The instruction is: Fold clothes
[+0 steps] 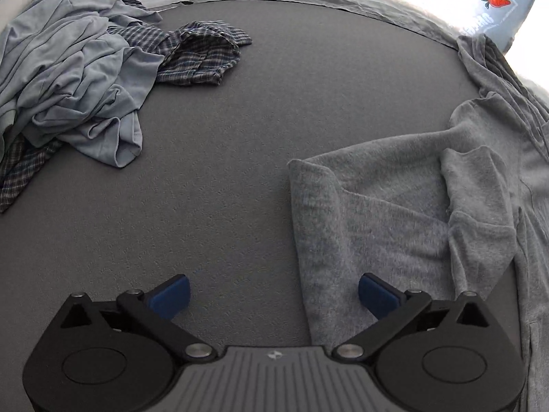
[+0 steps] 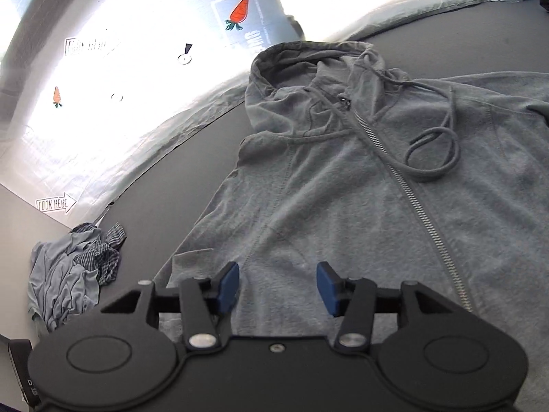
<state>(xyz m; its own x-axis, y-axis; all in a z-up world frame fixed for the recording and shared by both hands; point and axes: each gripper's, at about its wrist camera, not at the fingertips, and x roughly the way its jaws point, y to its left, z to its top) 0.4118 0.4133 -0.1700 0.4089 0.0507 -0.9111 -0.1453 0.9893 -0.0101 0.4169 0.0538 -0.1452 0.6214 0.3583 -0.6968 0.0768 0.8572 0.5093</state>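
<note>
A grey zip hoodie (image 2: 343, 178) lies front up on the dark table (image 2: 171, 158), hood toward the far edge, drawstring looped on its chest. In the left wrist view its folded sleeve and side (image 1: 394, 213) lie at the right. My left gripper (image 1: 274, 295) hovers wide open over the hoodie's near left edge; its right pad is above the cloth, its left pad above bare table (image 1: 212, 158). My right gripper (image 2: 278, 286) stands half open above the hoodie's left side, with nothing between its blue pads.
A crumpled pile of light blue cloth (image 1: 68, 79) and a plaid shirt (image 1: 199, 55) lies at the table's far left; the same pile (image 2: 75, 274) shows in the right wrist view. A bright printed sheet with carrots (image 2: 137, 68) covers the ground beyond the table edge.
</note>
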